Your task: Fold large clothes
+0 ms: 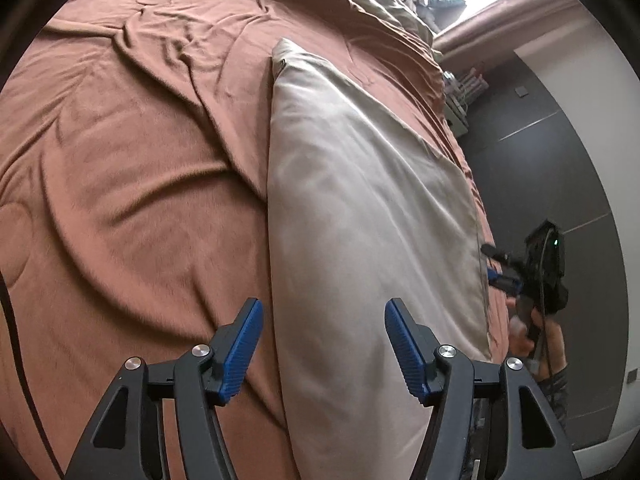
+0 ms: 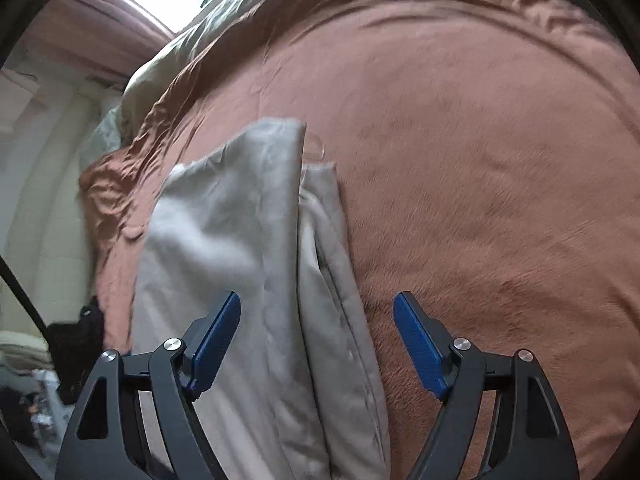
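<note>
Both grippers, left (image 1: 323, 346) and right (image 2: 317, 342), stand spread and hold nothing above the long folded beige cloth (image 1: 360, 216) on the rust-brown bedspread (image 1: 120, 160). I think a pinch of only the top layer could pull the fold open, because the edges (image 2: 320, 208) lie uneven.

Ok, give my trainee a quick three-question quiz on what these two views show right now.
1. True or false: the left hand-held gripper is clamped on the beige cloth.
2. What colour is the blanket under the cloth? A green, B brown, C blue.
3. Fill in: the right hand-held gripper has its jaws ____.

Key: 1 false, its jaws stand open above the cloth; 2 B; 3 open.
</note>
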Action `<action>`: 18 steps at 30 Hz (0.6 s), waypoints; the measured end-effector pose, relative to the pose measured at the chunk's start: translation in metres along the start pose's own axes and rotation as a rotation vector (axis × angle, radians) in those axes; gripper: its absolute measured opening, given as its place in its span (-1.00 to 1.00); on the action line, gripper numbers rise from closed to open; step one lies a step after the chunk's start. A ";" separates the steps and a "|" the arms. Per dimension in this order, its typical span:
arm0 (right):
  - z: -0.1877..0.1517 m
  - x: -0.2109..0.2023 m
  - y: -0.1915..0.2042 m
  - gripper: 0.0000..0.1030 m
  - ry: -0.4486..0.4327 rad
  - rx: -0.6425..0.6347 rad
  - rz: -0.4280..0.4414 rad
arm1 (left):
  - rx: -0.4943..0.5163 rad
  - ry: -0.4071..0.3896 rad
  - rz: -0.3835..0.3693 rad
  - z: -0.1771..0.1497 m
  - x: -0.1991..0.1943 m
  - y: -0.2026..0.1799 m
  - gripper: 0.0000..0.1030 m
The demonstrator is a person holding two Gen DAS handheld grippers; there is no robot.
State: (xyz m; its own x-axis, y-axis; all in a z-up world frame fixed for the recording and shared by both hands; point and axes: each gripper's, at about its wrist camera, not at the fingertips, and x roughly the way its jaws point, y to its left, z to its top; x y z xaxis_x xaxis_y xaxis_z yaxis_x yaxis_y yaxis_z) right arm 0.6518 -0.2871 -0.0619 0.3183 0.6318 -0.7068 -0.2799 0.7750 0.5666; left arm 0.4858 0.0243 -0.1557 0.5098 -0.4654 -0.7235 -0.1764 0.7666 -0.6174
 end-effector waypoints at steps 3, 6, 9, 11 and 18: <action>0.007 0.015 -0.009 0.51 0.030 0.020 0.049 | 0.020 0.002 0.006 0.013 0.010 -0.004 0.26; 0.016 0.028 -0.014 0.51 0.038 0.045 0.127 | 0.035 0.011 0.023 0.026 0.021 -0.004 0.26; 0.027 0.033 -0.025 0.51 0.043 0.057 0.169 | 0.047 0.014 0.026 0.039 0.030 -0.005 0.26; 0.043 0.046 -0.028 0.51 0.076 0.060 0.228 | 0.054 0.011 0.034 0.050 0.036 -0.006 0.26; 0.078 0.080 -0.047 0.16 0.136 0.078 0.304 | 0.053 0.005 0.068 0.085 0.053 0.000 0.26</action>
State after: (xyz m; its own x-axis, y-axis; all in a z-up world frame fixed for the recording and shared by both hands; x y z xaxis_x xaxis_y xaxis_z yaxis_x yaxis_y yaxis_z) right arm 0.7614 -0.2714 -0.1117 0.1058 0.8300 -0.5476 -0.2713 0.5539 0.7871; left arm 0.5842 0.0370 -0.1681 0.4936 -0.4137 -0.7650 -0.1652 0.8190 -0.5495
